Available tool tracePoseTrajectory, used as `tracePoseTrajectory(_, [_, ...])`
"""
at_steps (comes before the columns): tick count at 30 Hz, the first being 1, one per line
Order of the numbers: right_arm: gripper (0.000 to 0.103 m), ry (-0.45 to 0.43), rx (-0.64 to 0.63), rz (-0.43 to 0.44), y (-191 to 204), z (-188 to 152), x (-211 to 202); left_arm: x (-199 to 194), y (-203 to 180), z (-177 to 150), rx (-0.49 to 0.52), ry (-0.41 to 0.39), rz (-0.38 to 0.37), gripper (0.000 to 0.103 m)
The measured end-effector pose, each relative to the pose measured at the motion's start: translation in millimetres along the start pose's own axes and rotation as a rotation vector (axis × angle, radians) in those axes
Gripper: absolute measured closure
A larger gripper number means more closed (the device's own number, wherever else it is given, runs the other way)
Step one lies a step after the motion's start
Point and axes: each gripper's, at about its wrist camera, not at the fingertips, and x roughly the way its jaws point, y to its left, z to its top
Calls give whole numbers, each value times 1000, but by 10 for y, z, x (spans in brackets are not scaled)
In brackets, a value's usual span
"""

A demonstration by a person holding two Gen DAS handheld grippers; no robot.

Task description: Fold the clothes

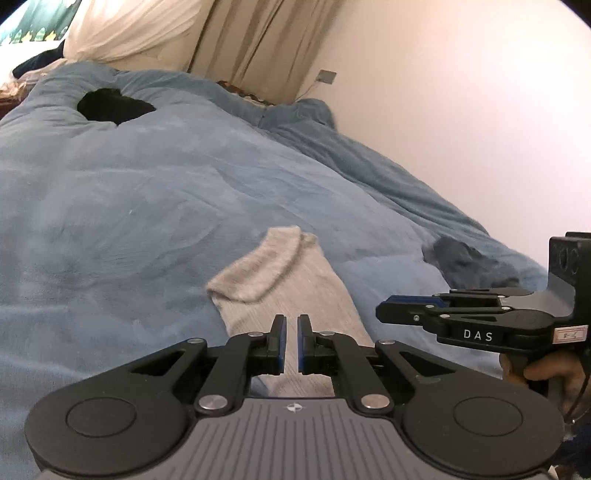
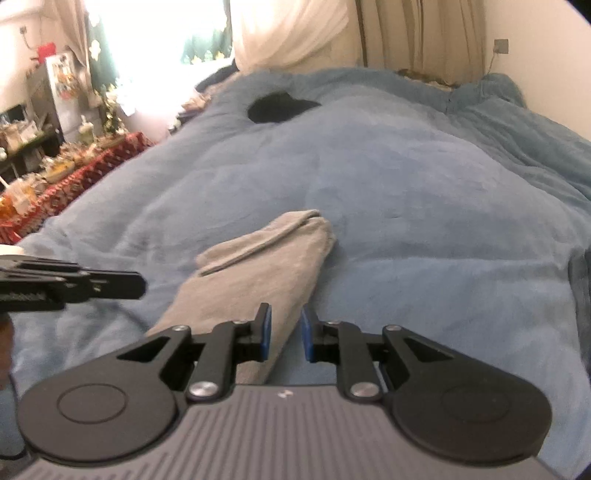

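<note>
Wide stretch of blue blanket (image 2: 388, 177) is left bare across the bed's middle, w/ room on both sides of the grey garment (image 2: 266, 266). Far end is blocked by a dark item (image 2: 279, 107) near the curtains (image 2: 424, 33). Right edge is closed off by the wall (image 1: 461, 110); a dark blue cloth lump (image 1: 469, 262) lies nr that edge. Left edge is bordered by a cluttered table (image 2: 55, 177).
</note>
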Motion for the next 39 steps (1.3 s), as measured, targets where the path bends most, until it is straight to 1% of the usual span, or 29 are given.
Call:
tracePoseTrajectory(4, [85, -28, -14, 24, 184, -160, -195, -44, -156, -171, 15, 21, 8, 99])
tracePoseTrajectory(6, [85, -12, 0, 51, 249, -247, -218, -65, -234, -257, 23, 31, 11, 99])
tracePoseTrajectory(10, [85, 1, -41, 72, 396, -445, -235, -106, -387, -428, 38, 52, 22, 99])
tracePoseTrajectory(13, [85, -3, -53, 71, 471, -575, -303, -109, -454, -548, 47, 63, 73, 99])
tracePoseTrajectory(16, [85, -28, -45, 72, 531, -674, -471, -208, -534, -596, 25, 62, 92, 99])
tracePoseTrajectory(20, [85, -56, -26, 83, 573, -759, -717, -384, -690, -619, 27, 54, 114, 99])
tracePoseTrajectory(23, [85, -77, -16, 91, 587, -790, -956, -529, -774, -649, 7, 44, 96, 99])
tracePoseTrajectory(26, [84, -92, 8, 101, 515, -774, -1104, -613, -806, -680, -1, 40, 103, 99])
tracePoseTrajectory(29, [78, -94, 23, 83, 424, -781, -1151, -637, -812, -727, 17, 45, 127, 95])
tracePoseTrajectory(33, [78, -70, 7, 76, 340, -899, -1037, -581, -779, -846, 70, 71, 178, 92])
tracePoseTrajectory(37, [78, -47, -28, 73, 315, -1004, -916, -516, -739, -983, 123, 93, 227, 75])
tracePoseTrajectory(39, [78, -45, -59, 67, 333, -1012, -869, -468, -702, -1027, 134, 108, 228, 73])
